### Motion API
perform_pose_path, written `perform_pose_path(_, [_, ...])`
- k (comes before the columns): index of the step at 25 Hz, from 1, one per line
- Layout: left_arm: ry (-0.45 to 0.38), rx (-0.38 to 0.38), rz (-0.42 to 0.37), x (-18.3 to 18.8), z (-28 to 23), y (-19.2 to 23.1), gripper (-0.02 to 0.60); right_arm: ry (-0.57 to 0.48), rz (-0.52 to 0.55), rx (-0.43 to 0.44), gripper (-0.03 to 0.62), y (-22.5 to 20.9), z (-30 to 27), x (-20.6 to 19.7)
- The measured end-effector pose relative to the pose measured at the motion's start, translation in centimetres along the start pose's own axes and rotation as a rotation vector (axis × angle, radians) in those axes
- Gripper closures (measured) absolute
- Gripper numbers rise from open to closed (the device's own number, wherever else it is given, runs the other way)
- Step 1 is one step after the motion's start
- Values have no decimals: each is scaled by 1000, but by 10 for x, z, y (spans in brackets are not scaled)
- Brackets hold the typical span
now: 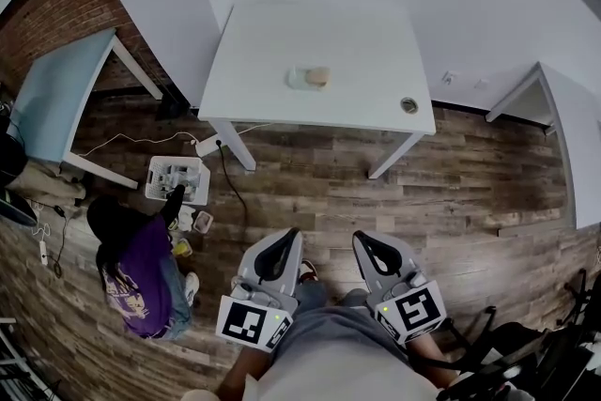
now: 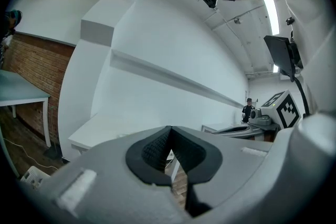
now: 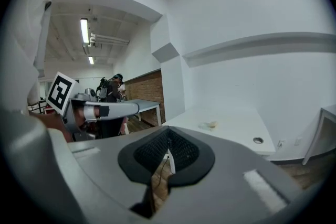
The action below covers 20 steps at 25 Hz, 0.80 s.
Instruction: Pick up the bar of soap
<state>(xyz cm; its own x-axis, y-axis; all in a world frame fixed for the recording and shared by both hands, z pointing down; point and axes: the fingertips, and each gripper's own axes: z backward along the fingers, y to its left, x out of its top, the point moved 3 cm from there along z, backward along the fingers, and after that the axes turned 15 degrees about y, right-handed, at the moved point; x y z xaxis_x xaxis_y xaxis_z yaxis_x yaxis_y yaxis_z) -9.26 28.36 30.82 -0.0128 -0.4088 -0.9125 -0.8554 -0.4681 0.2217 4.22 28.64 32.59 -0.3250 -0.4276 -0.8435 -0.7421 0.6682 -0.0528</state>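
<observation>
A pale bar of soap [image 1: 318, 76] lies on a small clear dish near the middle of the white table [image 1: 272, 52], far ahead of me. In the right gripper view the soap [image 3: 211, 124] shows small on that table [image 3: 236, 131]. My left gripper [image 1: 283, 241] and right gripper [image 1: 364, 243] are held low and close to my body, over the wooden floor and well short of the table. The dark pads of the left gripper [image 2: 170, 139] meet with nothing between them. Those of the right gripper [image 3: 168, 137] also meet on nothing.
A person in a purple top [image 1: 139, 282] crouches on the floor at the left beside a white basket [image 1: 177, 179]. A power strip and cable [image 1: 221, 166] lie by the table leg. A blue-grey table [image 1: 56, 99] stands left, another white table [image 1: 573, 141] right. The table has a round cable hole [image 1: 408, 105].
</observation>
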Motion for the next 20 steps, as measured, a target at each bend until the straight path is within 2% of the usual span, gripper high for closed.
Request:
perform_pose_path(10, [-13, -26, 5, 10, -7, 24, 580, -10, -1, -15, 591, 3, -24, 17])
perform_pose_path(20, [10, -46, -12, 22, -44, 39, 580, -52, -36, -56, 591, -32, -45, 37])
